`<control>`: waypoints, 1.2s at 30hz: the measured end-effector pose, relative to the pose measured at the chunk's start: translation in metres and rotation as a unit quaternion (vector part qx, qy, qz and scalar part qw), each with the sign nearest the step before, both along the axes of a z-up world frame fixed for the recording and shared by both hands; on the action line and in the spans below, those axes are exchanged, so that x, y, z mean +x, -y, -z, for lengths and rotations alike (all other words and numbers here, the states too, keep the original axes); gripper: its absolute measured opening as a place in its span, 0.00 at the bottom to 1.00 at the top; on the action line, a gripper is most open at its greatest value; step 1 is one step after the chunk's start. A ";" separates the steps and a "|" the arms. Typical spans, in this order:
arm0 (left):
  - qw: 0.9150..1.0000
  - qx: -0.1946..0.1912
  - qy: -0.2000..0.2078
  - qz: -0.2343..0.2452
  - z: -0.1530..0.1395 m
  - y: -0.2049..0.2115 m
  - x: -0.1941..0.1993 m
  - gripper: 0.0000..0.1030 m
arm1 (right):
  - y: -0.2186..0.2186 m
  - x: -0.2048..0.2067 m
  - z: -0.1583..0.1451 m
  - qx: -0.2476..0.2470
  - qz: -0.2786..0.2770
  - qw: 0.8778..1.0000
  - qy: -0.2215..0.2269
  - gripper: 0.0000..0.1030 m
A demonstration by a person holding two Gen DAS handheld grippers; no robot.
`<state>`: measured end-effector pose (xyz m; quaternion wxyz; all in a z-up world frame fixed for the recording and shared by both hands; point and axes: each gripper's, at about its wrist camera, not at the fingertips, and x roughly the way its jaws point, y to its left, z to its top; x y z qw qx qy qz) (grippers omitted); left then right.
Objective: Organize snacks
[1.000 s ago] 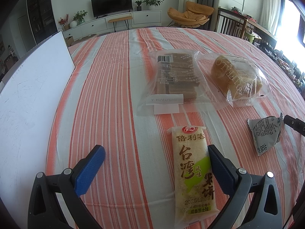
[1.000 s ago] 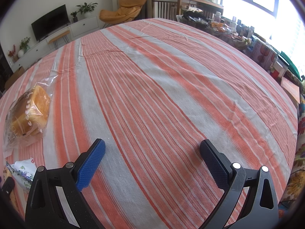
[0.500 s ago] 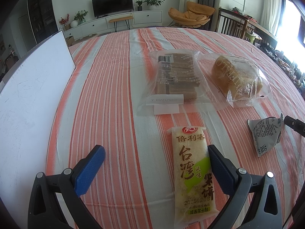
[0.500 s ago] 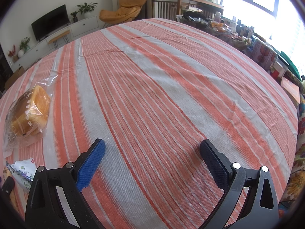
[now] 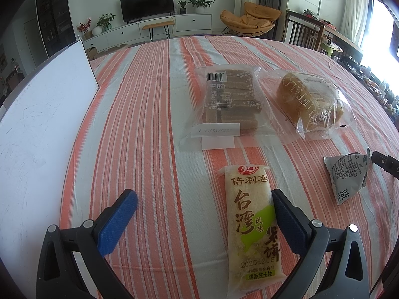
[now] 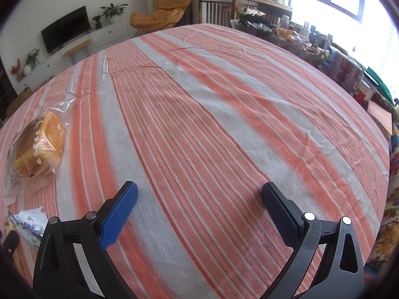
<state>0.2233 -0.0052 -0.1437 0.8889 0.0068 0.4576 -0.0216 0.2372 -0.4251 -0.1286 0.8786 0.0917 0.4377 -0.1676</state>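
In the left wrist view my left gripper (image 5: 203,200) is open and empty above the striped tablecloth (image 5: 139,124). A yellow rice-cracker pack (image 5: 251,224) lies between the jaws, close to the right finger. Beyond it lie a clear bag of brown biscuits (image 5: 230,99), a bagged bread loaf (image 5: 309,99) and a small grey triangular packet (image 5: 348,172). In the right wrist view my right gripper (image 6: 199,193) is open and empty over bare cloth. The bread loaf (image 6: 37,147) lies far left, and a white flowered packet (image 6: 30,223) sits at the lower left.
A white board (image 5: 37,129) covers the table's left side. Part of the other gripper (image 5: 385,164) shows at the right edge beside the grey packet. A cluttered side table (image 6: 311,42) and boxes stand past the table's far right edge.
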 end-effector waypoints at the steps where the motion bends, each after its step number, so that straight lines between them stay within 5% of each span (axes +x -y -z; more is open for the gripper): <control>1: 1.000 0.000 0.000 0.000 0.000 0.000 0.000 1.00 | 0.000 0.000 0.000 0.000 0.000 1.000 0.000 0.98; 36: 1.000 0.000 0.000 -0.002 0.001 -0.001 0.000 1.00 | 0.000 0.000 0.000 0.000 0.000 1.000 0.000 0.98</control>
